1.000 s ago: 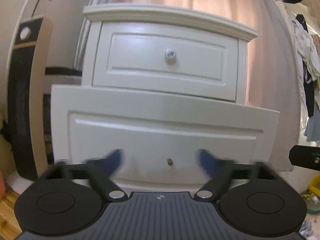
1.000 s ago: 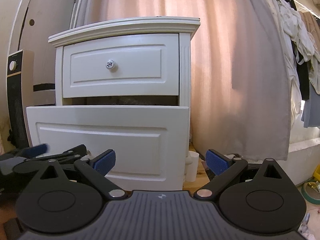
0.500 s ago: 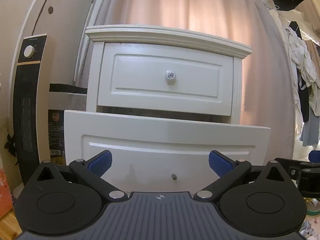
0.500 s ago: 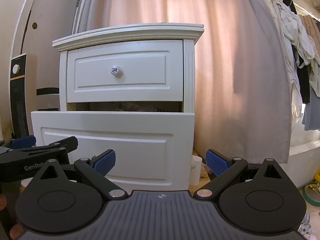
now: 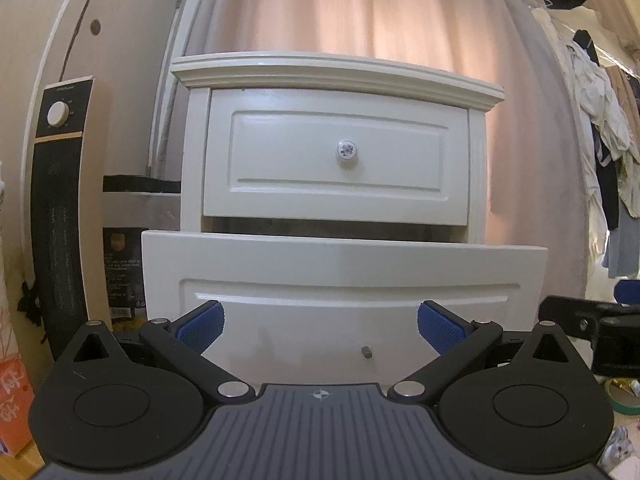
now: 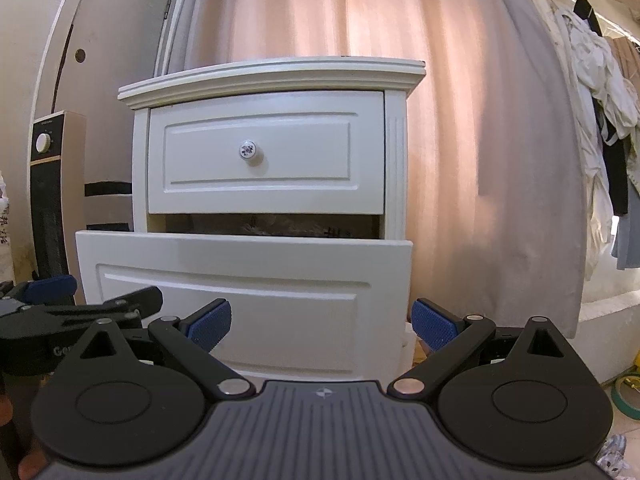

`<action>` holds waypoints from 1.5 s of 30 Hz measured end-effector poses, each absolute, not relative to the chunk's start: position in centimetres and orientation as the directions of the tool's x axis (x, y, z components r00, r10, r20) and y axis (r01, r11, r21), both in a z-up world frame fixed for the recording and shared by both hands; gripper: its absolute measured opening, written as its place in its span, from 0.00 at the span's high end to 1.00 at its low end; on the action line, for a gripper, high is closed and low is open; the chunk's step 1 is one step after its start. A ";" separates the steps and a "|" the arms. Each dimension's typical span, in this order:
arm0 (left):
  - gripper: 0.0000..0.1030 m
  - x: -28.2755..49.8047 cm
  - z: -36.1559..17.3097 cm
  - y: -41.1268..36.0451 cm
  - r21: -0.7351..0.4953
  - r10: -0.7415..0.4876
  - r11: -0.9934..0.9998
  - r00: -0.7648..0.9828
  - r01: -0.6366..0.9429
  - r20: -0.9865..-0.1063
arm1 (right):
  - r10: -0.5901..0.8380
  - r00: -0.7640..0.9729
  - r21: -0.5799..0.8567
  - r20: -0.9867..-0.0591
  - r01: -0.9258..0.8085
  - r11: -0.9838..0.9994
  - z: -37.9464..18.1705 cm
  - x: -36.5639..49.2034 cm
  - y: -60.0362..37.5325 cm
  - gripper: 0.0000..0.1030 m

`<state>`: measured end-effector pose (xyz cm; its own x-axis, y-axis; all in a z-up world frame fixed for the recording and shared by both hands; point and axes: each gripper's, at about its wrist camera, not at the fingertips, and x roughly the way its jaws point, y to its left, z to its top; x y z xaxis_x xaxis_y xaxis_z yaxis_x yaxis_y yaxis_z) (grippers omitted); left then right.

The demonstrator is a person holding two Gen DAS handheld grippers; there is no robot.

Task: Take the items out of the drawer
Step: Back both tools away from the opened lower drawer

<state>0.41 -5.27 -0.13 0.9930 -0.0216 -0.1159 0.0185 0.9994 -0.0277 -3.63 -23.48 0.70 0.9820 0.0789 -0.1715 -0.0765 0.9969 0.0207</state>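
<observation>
- While the lower drawer stands pulled out, the left gripper hangs in front of it, jaws wide and empty.
- The right gripper is also wide; only its view shows dark contents inside.

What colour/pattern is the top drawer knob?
White knob with a dark, bluish floral-looking print; clearest in the left wrist view.

A white nightstand stands on the floor, its lower drawer pulled out, its upper drawer closed. A green tape roll lies on the floor at the nightstand's 4 o'clock.
</observation>
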 end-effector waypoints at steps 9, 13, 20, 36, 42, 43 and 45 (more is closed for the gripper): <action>0.00 -0.6 1.9 -4.0 -0.014 0.006 1.000 0.993 -0.007 -0.117 | 0.090 0.986 0.019 -0.139 -0.088 0.996 1.9 -3.3 -22.4 0.00; 0.00 -0.2 2.9 -3.4 -0.017 -0.013 1.000 0.993 0.011 -0.115 | 0.091 0.989 0.025 -0.121 -0.089 0.996 2.6 -2.8 -22.2 0.00; 0.00 1.2 4.5 -3.9 0.020 -0.040 0.999 0.988 0.043 -0.147 | 0.094 0.990 0.032 -0.103 -0.091 0.995 3.6 -1.6 -22.0 0.00; 0.00 5.2 8.0 -4.0 0.028 -0.068 0.997 0.994 0.070 -0.091 | 0.067 0.997 0.007 -0.049 -0.067 0.998 7.0 2.0 -21.9 0.00; 0.00 8.1 9.3 -3.5 -0.011 -0.003 1.000 0.992 0.001 -0.129 | 0.095 0.994 -0.034 -0.055 -0.097 0.995 8.7 5.1 -20.9 0.00; 0.00 8.5 9.4 -3.5 -0.007 0.014 1.000 0.991 -0.015 -0.134 | 0.106 0.992 -0.028 -0.063 -0.108 0.994 8.8 5.8 -20.9 0.00; 0.00 9.2 9.5 -3.5 0.001 0.046 0.999 0.988 -0.047 -0.144 | 0.127 0.988 -0.015 -0.087 -0.129 0.992 8.9 6.9 -21.0 0.00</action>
